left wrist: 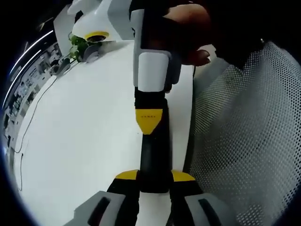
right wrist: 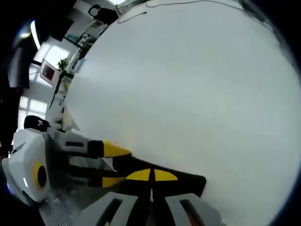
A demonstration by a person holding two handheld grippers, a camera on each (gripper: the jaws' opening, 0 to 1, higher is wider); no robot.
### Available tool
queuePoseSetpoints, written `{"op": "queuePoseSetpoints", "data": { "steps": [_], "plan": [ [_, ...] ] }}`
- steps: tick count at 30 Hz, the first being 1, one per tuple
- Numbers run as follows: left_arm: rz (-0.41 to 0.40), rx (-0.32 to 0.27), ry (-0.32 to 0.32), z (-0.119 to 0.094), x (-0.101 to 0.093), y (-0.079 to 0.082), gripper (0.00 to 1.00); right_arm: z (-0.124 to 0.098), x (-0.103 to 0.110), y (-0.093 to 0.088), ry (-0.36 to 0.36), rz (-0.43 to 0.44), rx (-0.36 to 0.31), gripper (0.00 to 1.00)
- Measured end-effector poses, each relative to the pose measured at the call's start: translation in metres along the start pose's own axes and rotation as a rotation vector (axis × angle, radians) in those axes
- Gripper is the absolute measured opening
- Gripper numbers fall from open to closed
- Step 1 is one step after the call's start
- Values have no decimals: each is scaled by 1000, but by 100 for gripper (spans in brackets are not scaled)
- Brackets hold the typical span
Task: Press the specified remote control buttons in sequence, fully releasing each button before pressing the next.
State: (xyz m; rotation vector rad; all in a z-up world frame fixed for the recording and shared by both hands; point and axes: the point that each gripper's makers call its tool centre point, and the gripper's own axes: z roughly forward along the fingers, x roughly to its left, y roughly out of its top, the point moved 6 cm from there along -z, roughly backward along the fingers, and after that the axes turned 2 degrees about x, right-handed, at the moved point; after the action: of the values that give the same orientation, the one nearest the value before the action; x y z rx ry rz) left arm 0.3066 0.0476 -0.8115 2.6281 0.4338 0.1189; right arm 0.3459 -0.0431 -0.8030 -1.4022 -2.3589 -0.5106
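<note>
A: Well, where does the remote control point(left wrist: 153, 155) sit?

B: Between the yellow-tipped jaws of the left gripper point(left wrist: 154, 181), in the left gripper view. It is a long black bar, held by its near end and reaching away over the white table point(left wrist: 80, 141).

A: So those jaws are closed on it?

B: Yes, one yellow pad presses each side of the remote.

A: And the right gripper point(right wrist: 151, 178)?

B: In the left gripper view it comes in from the top, with a person's hand point(left wrist: 193, 33) around its white body, and its yellow tip point(left wrist: 149, 120) rests on the remote's upper face. In the right gripper view its two yellow pads lie tight together with only a thin seam between them, right on the black remote, with nothing gripped.

A: Anything else around?

B: A mesh chair back point(left wrist: 244, 136) to the right of the table edge, a thin cable point(left wrist: 28, 127) trailing along the table's left side, and a small green plant point(left wrist: 77, 44) at the far end.
</note>
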Motion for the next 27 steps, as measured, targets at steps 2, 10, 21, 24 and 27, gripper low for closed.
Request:
{"op": "queuePoseSetpoints", "data": {
  "steps": [2, 10, 21, 24, 27],
  "plan": [
    [0, 4, 0, 0, 0, 0, 23, 0, -2, 0, 2, 6, -5, 0],
    [-12, 3, 0, 1, 0, 0, 23, 1, -3, 1, 9, 12, -22, 0],
    [-23, -20, 14, 0, -1, -2, 24, -1, -1, -2, 9, -38, -10, 0],
    [-17, -16, 10, 1, -1, -2, 24, -5, -1, -5, 18, -18, -11, 0],
    [-12, -19, 10, 1, -1, -2, 24, -7, -2, -4, 25, -7, -30, 0]
  ]
}}
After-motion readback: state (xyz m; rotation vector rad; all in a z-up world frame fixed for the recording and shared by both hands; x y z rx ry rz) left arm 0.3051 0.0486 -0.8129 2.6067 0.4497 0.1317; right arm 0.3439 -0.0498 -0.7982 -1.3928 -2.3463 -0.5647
